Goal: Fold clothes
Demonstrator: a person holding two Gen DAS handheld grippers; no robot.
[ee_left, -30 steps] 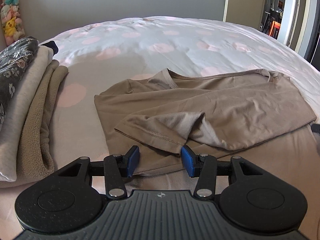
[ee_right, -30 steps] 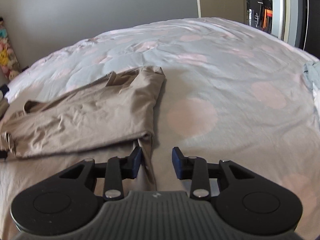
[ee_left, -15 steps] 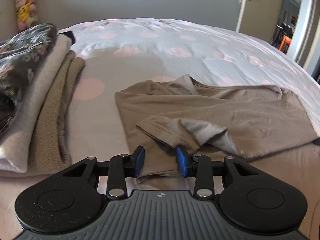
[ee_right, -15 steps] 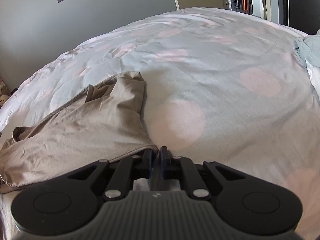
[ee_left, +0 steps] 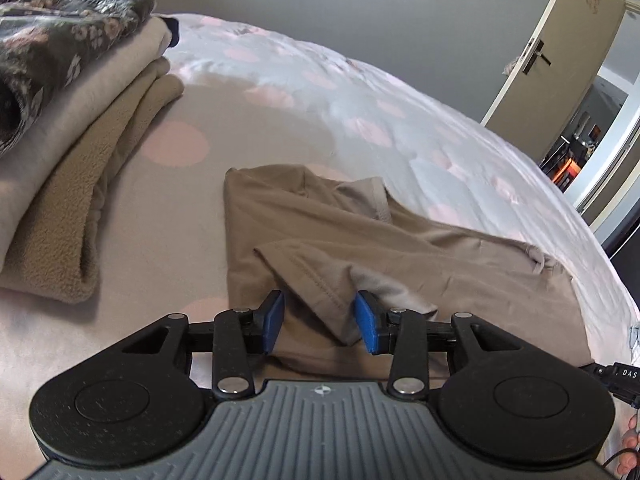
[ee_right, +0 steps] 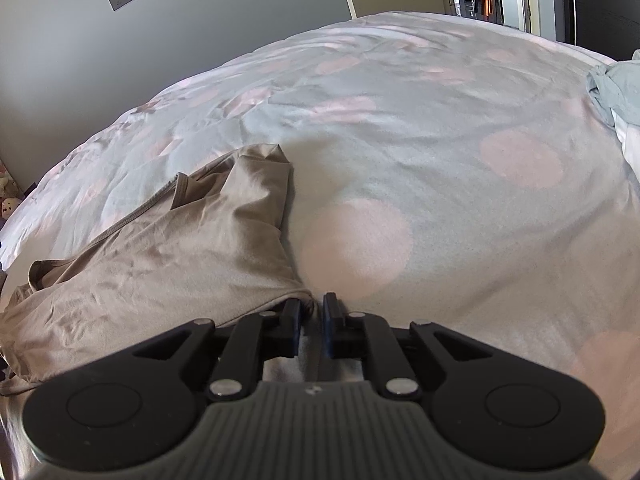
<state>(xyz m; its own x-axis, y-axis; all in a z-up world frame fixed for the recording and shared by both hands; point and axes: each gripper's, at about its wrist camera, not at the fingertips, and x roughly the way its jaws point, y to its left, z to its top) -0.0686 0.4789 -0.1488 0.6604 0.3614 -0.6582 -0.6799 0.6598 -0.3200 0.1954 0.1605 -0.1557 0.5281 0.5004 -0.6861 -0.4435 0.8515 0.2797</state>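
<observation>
The brown shirt (ee_left: 400, 256) lies flat in the middle of the bed (ee_left: 320, 92). The right gripper (ee_right: 311, 312) pinches its corner, but its jaws are opening. The left gripper (ee_left: 320, 320) stands half open around the sleeve, ready to fold.

Bed (ee_left: 360, 92), dotted cover: tan shirt (ee_left: 440, 256) flat at centre; folded stack (ee_left: 72, 152) left; grey-blue garment (ee_right: 616, 88) right edge.

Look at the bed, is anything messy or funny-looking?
A bit. The brown shirt is half folded and wrinkly, one sleeve flopped across it. A pale blue cloth lies crumpled at the bed's edge. The stack of folded clothes looks tidy.
</observation>
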